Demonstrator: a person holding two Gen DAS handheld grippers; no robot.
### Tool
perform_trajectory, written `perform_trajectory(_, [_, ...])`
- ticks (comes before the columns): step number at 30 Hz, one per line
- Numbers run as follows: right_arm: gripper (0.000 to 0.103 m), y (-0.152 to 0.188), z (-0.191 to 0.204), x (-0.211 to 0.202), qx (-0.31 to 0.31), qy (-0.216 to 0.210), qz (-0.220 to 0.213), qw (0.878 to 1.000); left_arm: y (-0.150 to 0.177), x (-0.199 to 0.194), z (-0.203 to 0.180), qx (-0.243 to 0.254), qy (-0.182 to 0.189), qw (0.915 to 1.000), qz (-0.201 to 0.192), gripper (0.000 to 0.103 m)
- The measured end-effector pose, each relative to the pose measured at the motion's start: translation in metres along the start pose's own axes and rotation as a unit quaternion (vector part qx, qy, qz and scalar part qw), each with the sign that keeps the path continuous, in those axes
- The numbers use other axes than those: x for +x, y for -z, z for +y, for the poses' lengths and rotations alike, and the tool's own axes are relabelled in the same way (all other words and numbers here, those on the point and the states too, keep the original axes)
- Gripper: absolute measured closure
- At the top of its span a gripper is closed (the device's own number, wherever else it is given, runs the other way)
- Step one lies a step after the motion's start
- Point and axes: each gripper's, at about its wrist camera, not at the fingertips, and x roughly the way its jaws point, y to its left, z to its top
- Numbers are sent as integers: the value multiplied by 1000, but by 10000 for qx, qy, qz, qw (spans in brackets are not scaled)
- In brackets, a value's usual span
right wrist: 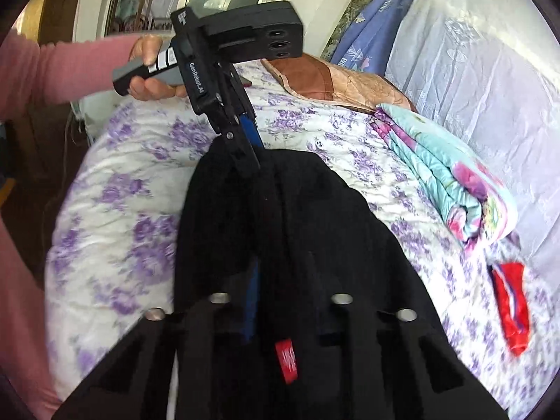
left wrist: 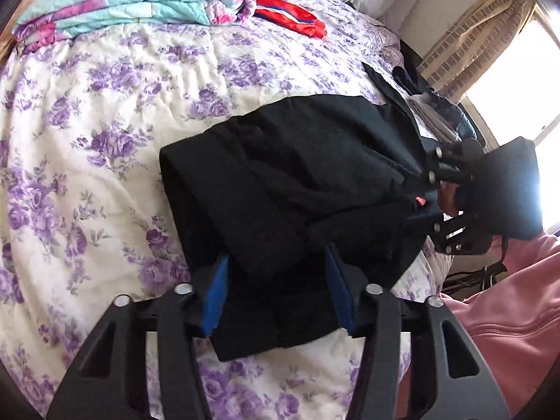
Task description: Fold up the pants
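A floral quilt [left wrist: 105, 133] fills most of both views, and the black pants [left wrist: 287, 182] lie bunched across it at centre frame, already doubled into a thick stack. At the upper left of the left wrist view a folded turquoise blanket [left wrist: 133, 0] sits well apart, with a small red cloth [left wrist: 290, 10] beside it. The left gripper [left wrist: 276, 290] at the bottom of its frame stands with jaws apart, the blue pads [left wrist: 218, 294] straddling the near end of the stack without visibly pinching it. The right gripper [right wrist: 280, 318] is together on the pants – cloth drapes over its fingers at lower centre, a red tag [right wrist: 287, 360] showing. To do this fold well, the left should probably bite through every layer before any lift, and both ends should travel level – otherwise the stack is likely to slide apart.
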Motion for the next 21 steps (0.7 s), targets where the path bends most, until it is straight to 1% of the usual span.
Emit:
perform_trajectory(2, [95,-8,4,-7,-32,145,-106,9998,-1,-6,-1,3,49,9998,-169,61])
perform_trajectory(3, [95,-13,6,-14,-14,191,-220,9996,1,-17,-4,58,117,9993,-361,63])
perform_trajectory(5, [95,-22,12,-30,-64,231,-407,9989,1,-38,-9,166,231,9974,-669,63])
perform_trajectory(6, [95,-26,18,-36,-139,288,-468,9984,4,-54,-16,265,244,9954,-888,63])
perform_trajectory(7, [95,-30,27,-41,-256,308,-534,9978,8,-63,-21,365,165,9942,-996,63])
perform_trajectory(9, [95,-32,41,-42,-364,270,-558,9974,16,-69,-29,536,-42,9929,-1064,63])
perform_trajectory(11, [95,-28,56,-31,-426,184,-446,9979,26,-63,-30,563,-212,9932,-997,64])
perform_trajectory(14, [95,-12,75,-1,-451,177,-119,9988,48,-27,-14,321,-633,9955,-630,62])
perform_trajectory(15, [93,-8,79,5,-426,213,-40,9989,55,-17,-8,199,-645,9962,-549,61])
perform_trajectory(16, [91,-4,82,8,-411,253,-11,9988,63,-15,-3,110,-632,9959,-635,60])
perform_trajectory(17, [90,-3,85,3,-389,388,-104,9984,68,-19,-3,98,-599,9946,-836,59])
perform_trajectory(18, [70,-4,85,-6,-313,422,-187,9984,71,-23,-4,26,-619,9940,-898,59])
perform_trajectory(19, [55,-4,83,-19,-115,502,-344,9981,71,-32,-4,-177,-716,9933,-892,54])
perform_trajectory(20, [30,-3,77,-37,190,719,-597,9954,71,-37,-4,-314,-798,9922,-905,42])
perform_trajectory(21, [20,1,70,-55,539,913,-804,9911,70,-49,-6,-514,-944,9888,-1033,37])
